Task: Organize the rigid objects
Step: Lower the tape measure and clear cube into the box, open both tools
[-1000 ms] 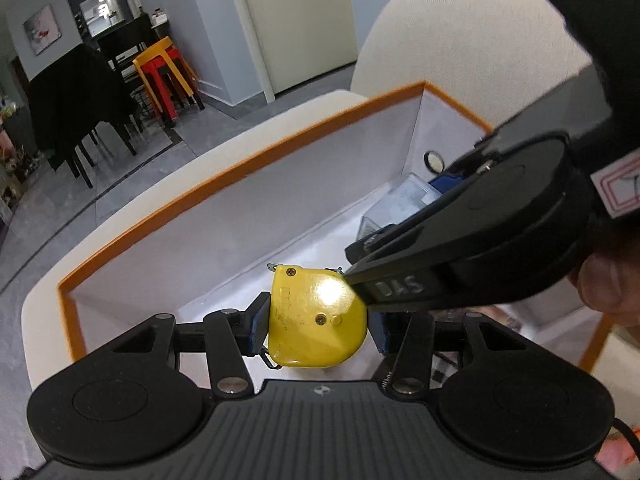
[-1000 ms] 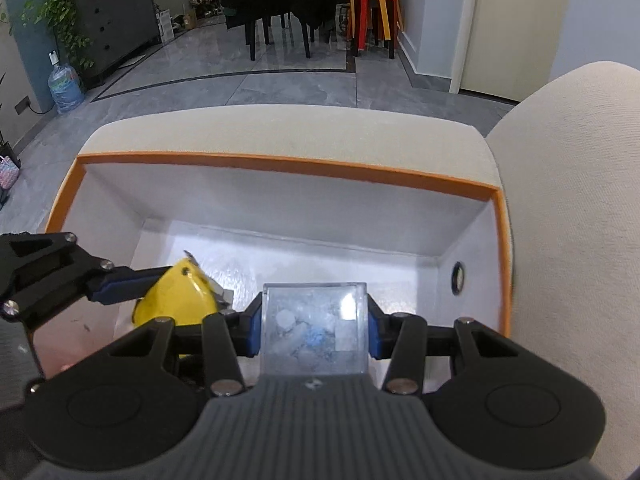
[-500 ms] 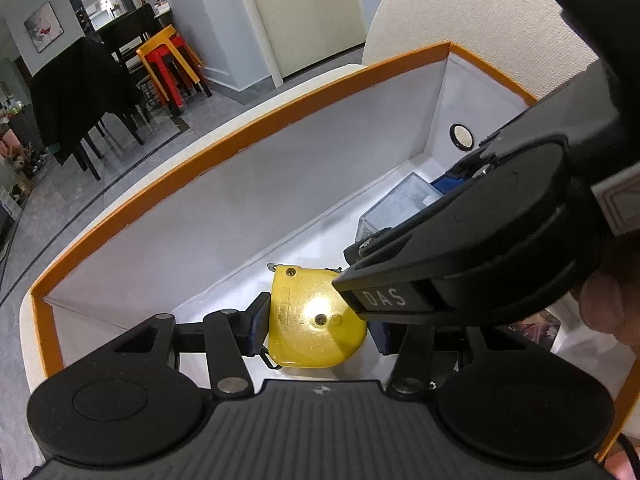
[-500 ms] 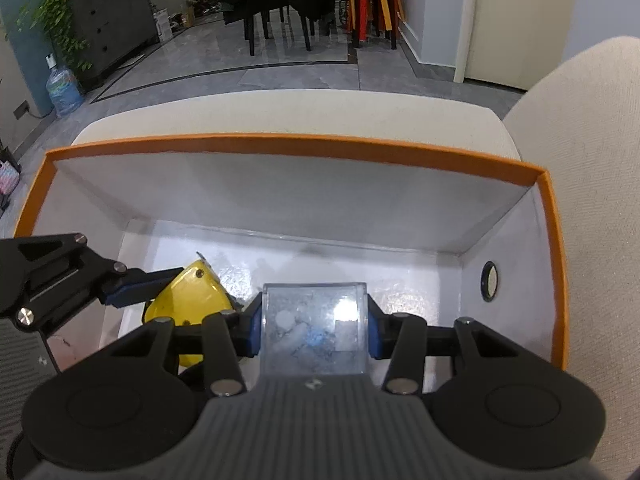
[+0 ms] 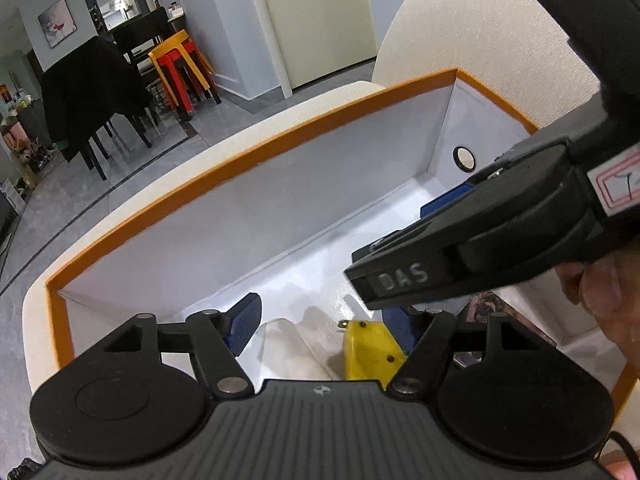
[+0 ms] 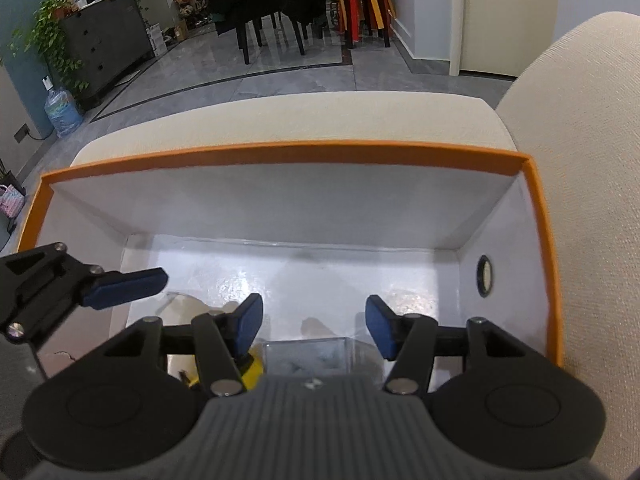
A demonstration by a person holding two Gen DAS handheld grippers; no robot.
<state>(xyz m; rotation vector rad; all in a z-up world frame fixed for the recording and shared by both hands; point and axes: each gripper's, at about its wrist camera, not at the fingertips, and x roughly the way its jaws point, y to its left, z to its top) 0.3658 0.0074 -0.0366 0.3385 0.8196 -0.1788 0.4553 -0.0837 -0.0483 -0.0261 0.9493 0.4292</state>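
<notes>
We see both jaws opening, gripping nothing: tape measure [image 5: 370, 350] by left gripper [image 5: 326, 326] right pad; clear case [image 6: 306, 358] below right gripper [image 6: 314, 326].

Light: bright, even indoor light is seen.
Glare: the box floor [image 6: 320, 280] is glossed white.
Distortion: edges are bent by the fisheye.

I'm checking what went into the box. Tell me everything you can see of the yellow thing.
The yellow thing is a small hard-looking plastic case with a flat face, two small dark screws and a metal tab at its upper left corner. It lies on the white floor of the box, low between the left gripper's opening jaws, right up against the right-hand blue pad, clear of the other. Much of it is hidden; the right wrist view shows only a sliver.
</notes>
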